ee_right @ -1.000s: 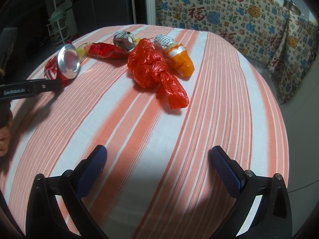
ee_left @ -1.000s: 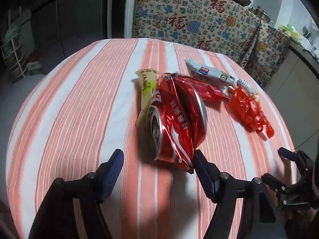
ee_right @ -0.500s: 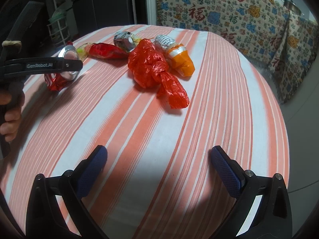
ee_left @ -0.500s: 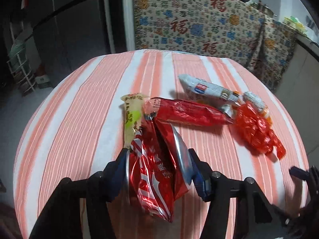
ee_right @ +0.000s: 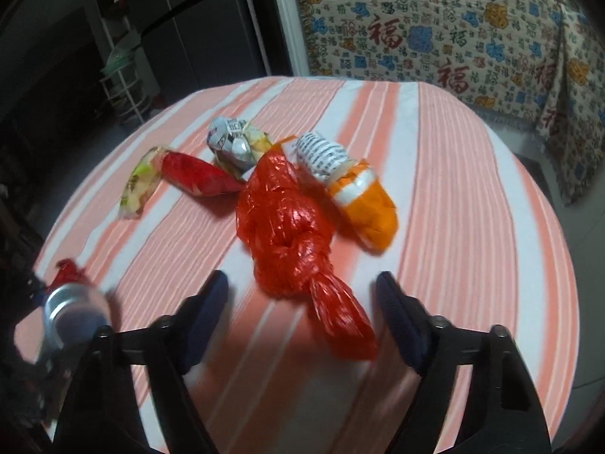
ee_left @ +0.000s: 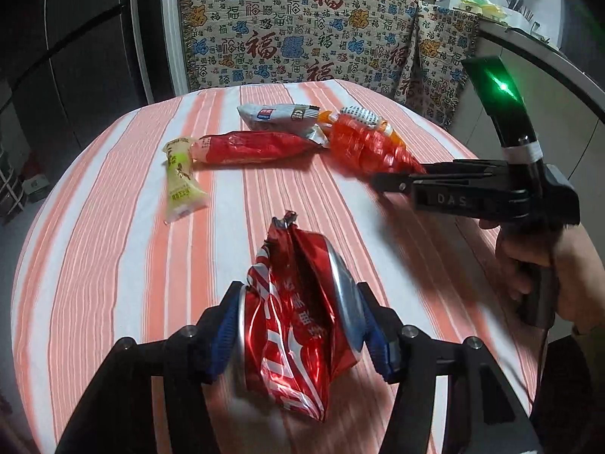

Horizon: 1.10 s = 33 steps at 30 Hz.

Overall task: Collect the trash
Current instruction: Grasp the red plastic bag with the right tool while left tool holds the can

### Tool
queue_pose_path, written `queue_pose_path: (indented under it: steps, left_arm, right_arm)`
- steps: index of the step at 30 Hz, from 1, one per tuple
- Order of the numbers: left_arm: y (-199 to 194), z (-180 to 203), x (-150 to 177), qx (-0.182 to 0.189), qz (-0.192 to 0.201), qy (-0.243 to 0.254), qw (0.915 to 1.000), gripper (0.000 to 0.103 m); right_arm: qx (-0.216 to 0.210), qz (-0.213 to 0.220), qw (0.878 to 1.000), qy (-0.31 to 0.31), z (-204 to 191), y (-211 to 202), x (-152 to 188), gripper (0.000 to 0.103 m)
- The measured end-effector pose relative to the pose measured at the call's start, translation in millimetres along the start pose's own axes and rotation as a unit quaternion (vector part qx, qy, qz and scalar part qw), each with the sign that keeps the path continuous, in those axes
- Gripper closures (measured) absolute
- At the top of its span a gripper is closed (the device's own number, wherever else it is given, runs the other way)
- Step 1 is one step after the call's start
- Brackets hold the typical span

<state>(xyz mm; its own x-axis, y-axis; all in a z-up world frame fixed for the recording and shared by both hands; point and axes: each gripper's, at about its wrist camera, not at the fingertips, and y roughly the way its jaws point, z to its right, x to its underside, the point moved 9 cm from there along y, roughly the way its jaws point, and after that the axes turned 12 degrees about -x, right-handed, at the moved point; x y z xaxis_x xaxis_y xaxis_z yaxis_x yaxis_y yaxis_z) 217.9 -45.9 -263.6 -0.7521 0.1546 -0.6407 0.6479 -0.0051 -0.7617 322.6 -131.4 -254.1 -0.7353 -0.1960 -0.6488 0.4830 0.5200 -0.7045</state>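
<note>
My left gripper (ee_left: 300,331) is shut on a crushed red can (ee_left: 298,325) and holds it above the striped table (ee_left: 113,265); the can shows at the lower left of the right wrist view (ee_right: 72,306). My right gripper (ee_right: 302,314) is open, its fingers either side of the tail of a knotted red plastic bag (ee_right: 291,234); in the left wrist view the bag (ee_left: 366,147) lies just beyond that gripper (ee_left: 393,183). Still on the table are a red wrapper (ee_left: 249,147), a yellow wrapper (ee_left: 181,181), a white packet (ee_left: 280,115) and an orange-and-white packet (ee_right: 363,196).
The round table's edge falls away on all sides (ee_right: 567,302). A patterned cloth (ee_left: 302,38) hangs behind it. A dark fridge (ee_right: 196,30) and a wire rack (ee_right: 121,87) stand at the far left.
My left gripper closed on the can and lifted it back from the other trash. My right gripper moved forward to the red bag and narrowed its opening.
</note>
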Motion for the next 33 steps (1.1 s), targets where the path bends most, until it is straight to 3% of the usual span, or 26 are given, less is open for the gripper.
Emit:
queue_pose_path:
  steps: [1, 3, 7, 12, 14, 22, 29, 30, 31, 33]
  left_arm:
    - [1.0, -0.2, 0.7, -0.003, 0.001, -0.001, 1.0, 0.042]
    - [2.9, 1.0, 1.2, -0.006, 0.002, -0.006, 1.0, 0.042]
    - [6.3, -0.7, 9.5, -0.012, -0.005, -0.02, 0.9997, 0.036]
    - [7.5, 0.2, 23.0, -0.034, -0.007, -0.015, 0.9993, 0.034]
    - [6.7, 1.0, 23.3, -0.036, -0.011, -0.017, 0.9991, 0.033]
    - [7.8, 3.1, 9.7, -0.035, -0.015, -0.025, 0.999, 0.033]
    - [8.9, 0.8, 0.0, -0.043, -0.012, -0.026, 0.9987, 0.033]
    - [8.8, 0.1, -0.3, -0.038, -0.01, -0.027, 0.9989, 0.033]
    - [8.3, -0.5, -0.8, -0.033, -0.007, -0.028, 0.999, 0.034]
    - [6.5, -1.5, -1.6, -0.027, -0.002, -0.028, 0.9992, 0.045]
  right_arm:
    - [0.001, -0.003, 1.0, -0.002, -1.1, -2.0, 1.3, 0.071]
    - [-0.034, -0.006, 0.999, 0.011, -8.4, -13.6, 9.8, 0.072]
    - [-0.042, -0.017, 0.999, -0.013, -32.3, -40.7, 42.1, 0.071]
    - [-0.051, -0.038, 0.997, -0.048, -51.0, -50.6, 77.4, 0.055]
    - [-0.059, -0.044, 0.996, -0.055, -53.5, -53.0, 80.9, 0.038]
    - [-0.062, -0.022, 0.997, -0.043, -39.0, -62.5, 53.9, 0.027]
    - [-0.077, -0.029, 0.996, -0.035, -43.8, -45.5, 38.6, 0.029]
    - [-0.078, -0.037, 0.996, -0.033, -44.2, -41.7, 39.9, 0.033]
    - [-0.079, -0.046, 0.995, -0.03, -44.6, -37.8, 41.9, 0.057]
    - [-0.076, -0.048, 0.996, -0.022, -43.5, -38.4, 44.4, 0.06]
